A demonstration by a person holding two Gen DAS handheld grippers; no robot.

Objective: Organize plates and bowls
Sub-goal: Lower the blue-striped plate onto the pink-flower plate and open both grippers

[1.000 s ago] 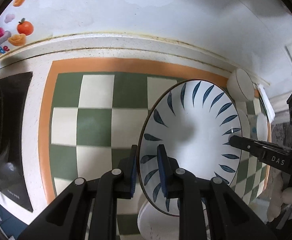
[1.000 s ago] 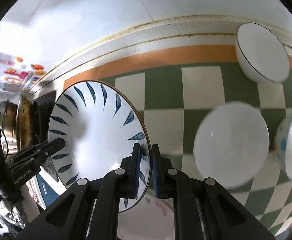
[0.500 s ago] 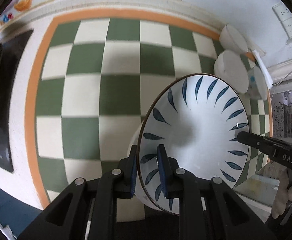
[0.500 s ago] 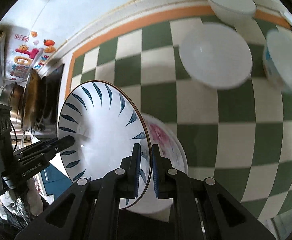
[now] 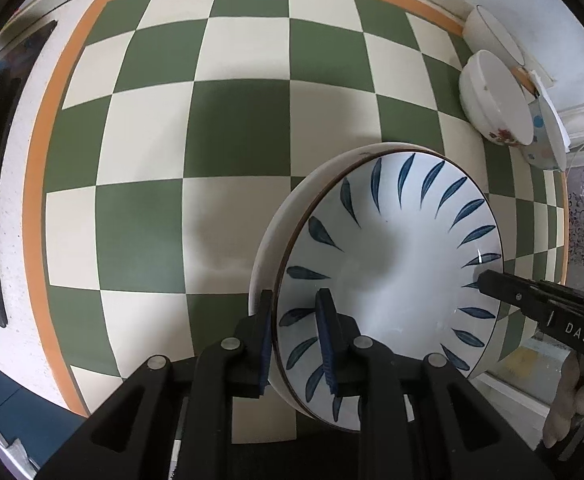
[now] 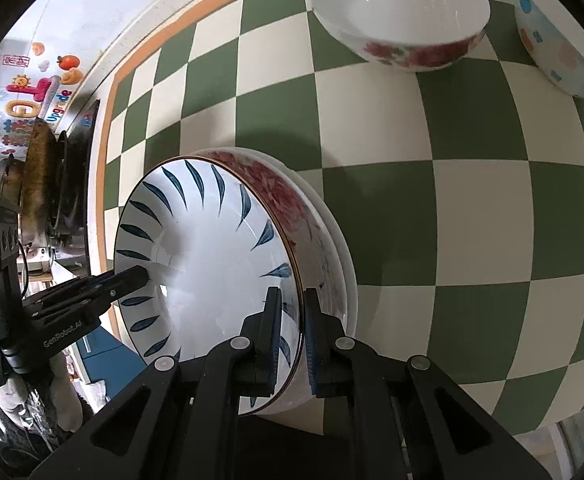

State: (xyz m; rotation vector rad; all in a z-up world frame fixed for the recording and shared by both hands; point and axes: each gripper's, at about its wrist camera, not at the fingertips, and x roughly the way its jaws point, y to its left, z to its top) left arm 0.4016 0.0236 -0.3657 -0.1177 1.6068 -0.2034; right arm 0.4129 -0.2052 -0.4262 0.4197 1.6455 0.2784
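Observation:
A white plate with blue leaf marks [image 5: 387,280] is held by both grippers at opposite rims. My left gripper [image 5: 293,344] is shut on its near-left rim. My right gripper [image 6: 293,336] is shut on its right rim; the plate also shows in the right wrist view [image 6: 204,264]. The plate sits tilted just over a red-flowered plate [image 6: 292,208] that lies on a plain white plate [image 6: 341,264]. Whether it touches them I cannot tell.
The green and cream checked mat [image 5: 232,128] has an orange border. A flowered white bowl [image 6: 403,12], a dotted bowl [image 6: 559,36] and a plain white bowl [image 5: 491,32] stand at the far right. A stove with a pan [image 6: 40,172] is at the left.
Both grippers have carried the blue-leaf plate down and toward the near edge, onto the stack of two plates. The view now looks more steeply down on the mat.

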